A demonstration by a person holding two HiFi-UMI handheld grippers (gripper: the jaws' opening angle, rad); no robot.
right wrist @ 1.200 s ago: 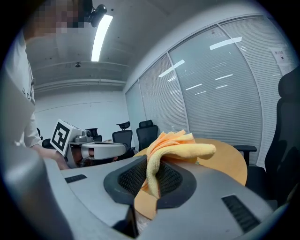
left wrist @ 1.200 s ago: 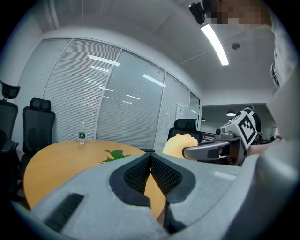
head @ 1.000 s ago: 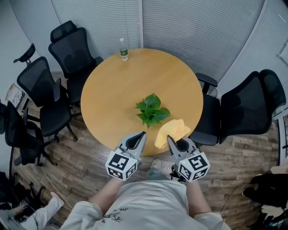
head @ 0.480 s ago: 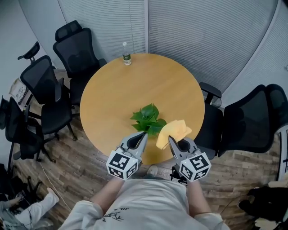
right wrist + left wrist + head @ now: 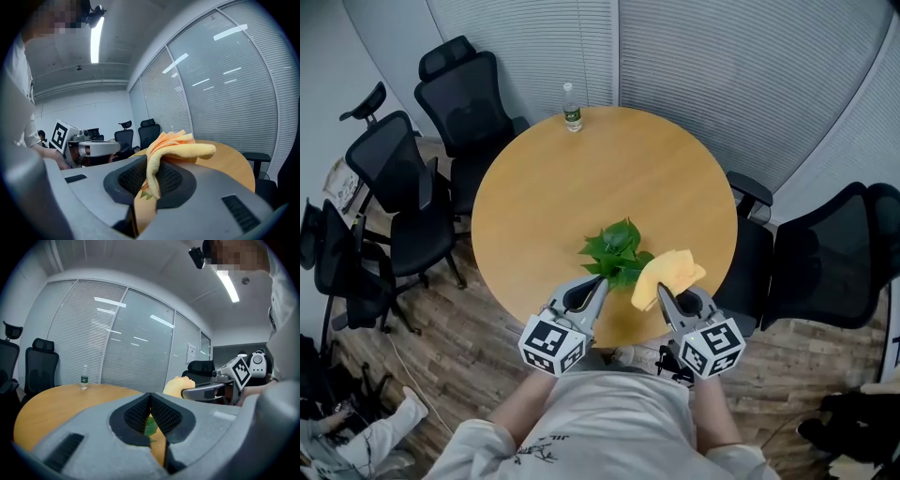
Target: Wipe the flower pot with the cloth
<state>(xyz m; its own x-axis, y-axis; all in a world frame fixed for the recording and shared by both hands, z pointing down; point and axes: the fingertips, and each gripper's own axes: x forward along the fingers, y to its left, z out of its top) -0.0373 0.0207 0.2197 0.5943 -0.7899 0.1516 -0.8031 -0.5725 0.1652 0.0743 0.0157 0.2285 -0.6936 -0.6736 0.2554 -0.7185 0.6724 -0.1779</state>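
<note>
A green leafy plant (image 5: pixel 617 251) stands near the front edge of the round wooden table (image 5: pixel 581 178); its pot is hidden under the leaves. My right gripper (image 5: pixel 664 292) is shut on a folded yellow-orange cloth (image 5: pixel 667 276), which drapes over the jaws in the right gripper view as the cloth (image 5: pixel 174 146). It hovers just right of the plant. My left gripper (image 5: pixel 600 281) is shut with nothing in it, just in front of the plant; a few leaves (image 5: pixel 151 426) show past its closed pads.
A water bottle (image 5: pixel 572 108) stands at the table's far edge. Black office chairs (image 5: pixel 403 187) crowd the left side, and another chair (image 5: pixel 825 262) sits at the right. Window blinds close off the back. The floor is wood planks.
Both grippers have come a little closer to the plant, the right one still carrying the cloth. The plant, bottle and chairs stay in place on the table and floor.
</note>
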